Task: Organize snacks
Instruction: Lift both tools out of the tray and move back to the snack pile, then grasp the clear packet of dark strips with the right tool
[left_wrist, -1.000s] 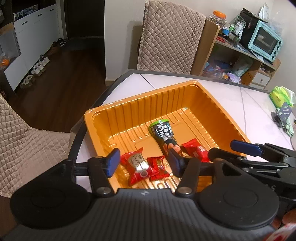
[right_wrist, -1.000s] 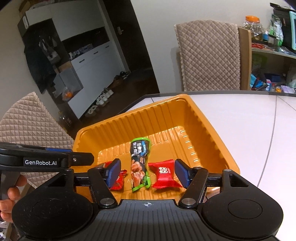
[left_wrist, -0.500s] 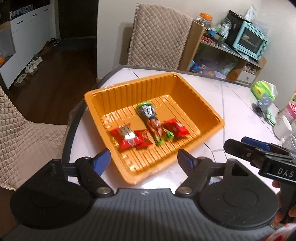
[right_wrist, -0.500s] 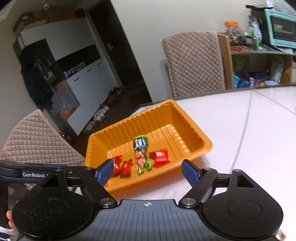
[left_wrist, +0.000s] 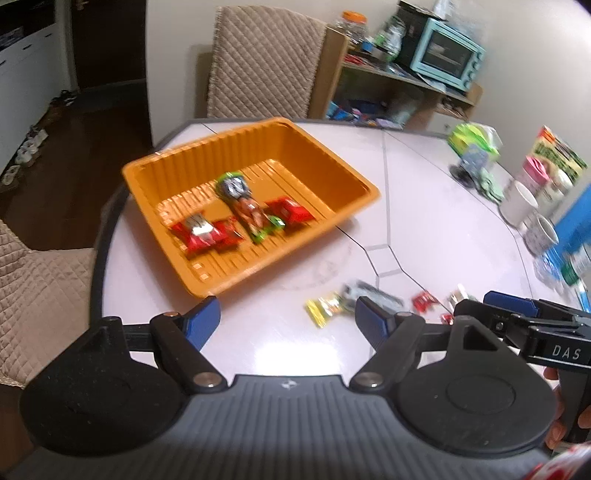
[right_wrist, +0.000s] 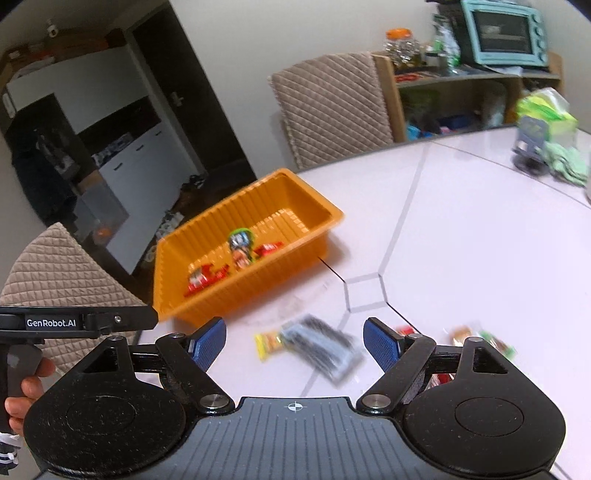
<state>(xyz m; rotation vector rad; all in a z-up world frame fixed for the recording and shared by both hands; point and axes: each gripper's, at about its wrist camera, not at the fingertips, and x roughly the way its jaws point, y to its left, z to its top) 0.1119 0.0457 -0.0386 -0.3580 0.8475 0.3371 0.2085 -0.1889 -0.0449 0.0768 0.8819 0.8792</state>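
The left gripper (left_wrist: 286, 319) hung over the white table (left_wrist: 424, 206) with its blue pads far apart and nothing between them. The right gripper (right_wrist: 293, 339) was wide apart too, and empty. The orange tray (left_wrist: 332, 155) sat near the table's edge. Inside it lay a green snack pack (left_wrist: 243, 205) with red candies (left_wrist: 201, 234) on one side and a red candy (left_wrist: 290, 210) on the other. More snacks lay loose on the table near the tray: a yellow pack (right_wrist: 269, 343) touching a blurry dark pack (right_wrist: 323, 347), and small red ones (left_wrist: 424, 301) a bit further along.
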